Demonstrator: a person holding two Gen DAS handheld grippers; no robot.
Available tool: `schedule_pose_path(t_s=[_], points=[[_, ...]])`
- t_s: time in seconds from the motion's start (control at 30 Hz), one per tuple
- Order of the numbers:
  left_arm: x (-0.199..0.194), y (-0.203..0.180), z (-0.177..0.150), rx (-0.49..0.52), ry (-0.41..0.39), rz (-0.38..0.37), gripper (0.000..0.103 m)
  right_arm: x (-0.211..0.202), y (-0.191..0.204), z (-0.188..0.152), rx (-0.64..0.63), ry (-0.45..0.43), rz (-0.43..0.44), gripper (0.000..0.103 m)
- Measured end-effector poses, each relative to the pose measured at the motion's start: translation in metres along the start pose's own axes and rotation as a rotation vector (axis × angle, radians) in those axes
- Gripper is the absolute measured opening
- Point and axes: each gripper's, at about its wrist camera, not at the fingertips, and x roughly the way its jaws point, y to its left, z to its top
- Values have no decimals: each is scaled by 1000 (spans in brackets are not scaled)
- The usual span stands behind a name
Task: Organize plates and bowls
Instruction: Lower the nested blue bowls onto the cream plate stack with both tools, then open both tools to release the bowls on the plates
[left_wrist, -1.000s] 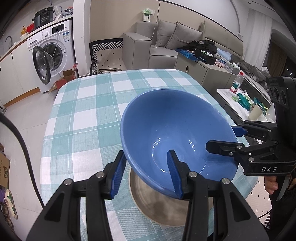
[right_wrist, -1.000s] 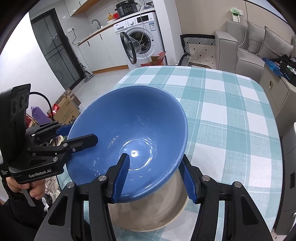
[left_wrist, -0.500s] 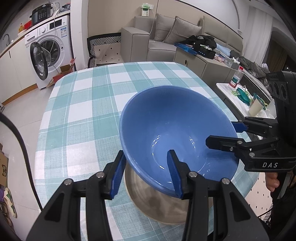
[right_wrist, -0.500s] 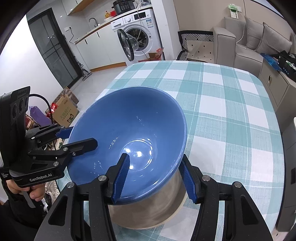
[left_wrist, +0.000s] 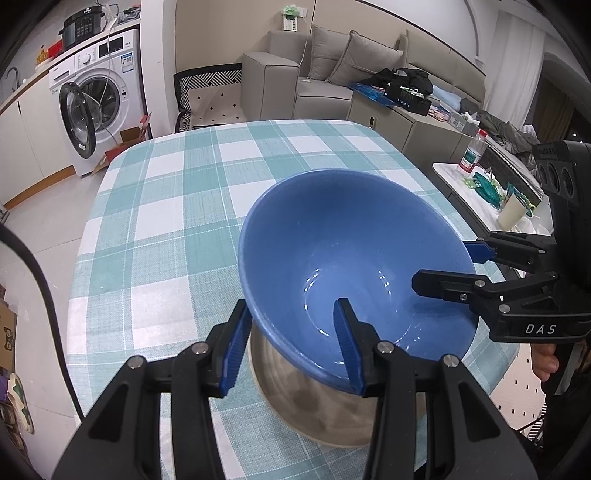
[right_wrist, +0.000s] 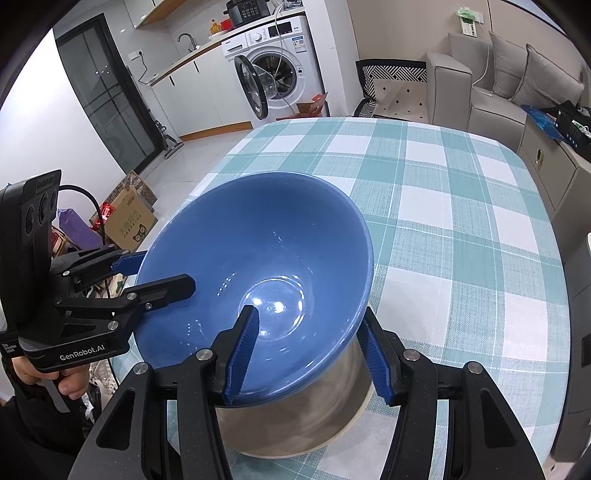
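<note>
A blue bowl (left_wrist: 354, 266) is held tilted above a grey plate (right_wrist: 295, 417) that lies on the checked tabletop (left_wrist: 177, 206), near its front edge. The bowl is carried by both grippers at once. The left gripper (left_wrist: 293, 343) is clamped on the near rim, one finger inside the bowl and one outside against the wall. The right gripper (right_wrist: 306, 354) is clamped the same way on the opposite side of the rim. Both are set at a narrow-to-medium gap, filled by the bowl wall.

The bowl is judged to be glazed ceramic: stiff, fairly heavy for its size, breakable, and slick, going by the glossy highlights inside. Its wall flares outward, so a pinch on the rim could slide upward and off; a deeper bite down the wall is judged safer than a hold at the lip alone. A two-sided hold is judged sensible, since one rim pinch would let the bowl swing. The plate looks matte, flat and low, so it would probably have to be taken by its raised edge.

Whether the bowl's foot touches the plate cannot be told; the underside is hidden. A hard set-down could chip either piece.
</note>
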Motion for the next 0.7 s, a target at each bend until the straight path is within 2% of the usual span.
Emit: schedule_pose_path(t_s=[0.7], points=[[1,-1,-3,3,2,3,45,2,1,-3,-5,9,0,57]])
